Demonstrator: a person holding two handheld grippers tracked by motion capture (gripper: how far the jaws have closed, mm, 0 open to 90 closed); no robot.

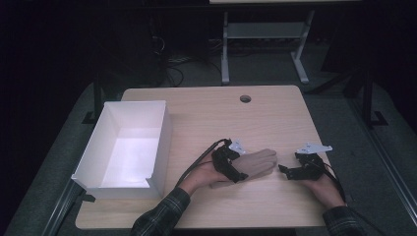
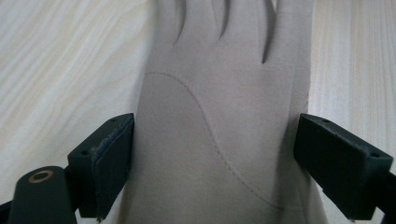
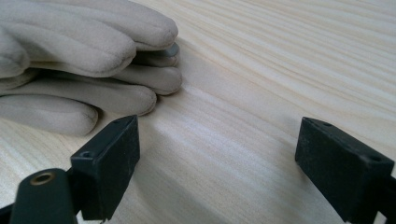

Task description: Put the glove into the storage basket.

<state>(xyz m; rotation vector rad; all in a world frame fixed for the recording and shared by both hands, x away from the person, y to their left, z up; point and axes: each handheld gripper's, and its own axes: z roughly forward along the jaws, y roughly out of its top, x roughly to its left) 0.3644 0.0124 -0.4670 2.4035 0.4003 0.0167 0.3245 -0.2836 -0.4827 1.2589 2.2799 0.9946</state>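
The left gripper (image 1: 236,167) is standing with its jaws spread wide, one on either side of a beige glove (image 1: 255,164). In the left gripper view the glove (image 2: 219,116) is lying between the two black pads (image 2: 112,163); whether the pads are touching its edges cannot be told, and the fabric is showing no pinch or crease. The glove's cuff is running off the bottom of that view and its fingertips are cut off at the top. In the high view the gripper and the person's left hand (image 1: 204,177) are covering the cuff end, so only the finger half is showing.

The glove is lying flat on the wooden table (image 1: 275,118), near the front edge, roughly midway along it, fingers pointing toward the right gripper (image 1: 285,171).

The right gripper is resting low over the table, just beside the glove's fingertips and apart from them, jaws gaping with nothing but bare wood (image 3: 243,116) between them. In the right gripper view the glove's fingers (image 3: 84,70) are appearing stacked in two layers; whether this is one glove folded or two cannot be determined.

A white open box (image 1: 162,132) is sitting at the table's left edge, its contents washed out by glare. The surroundings beyond the table are too dark to make out.
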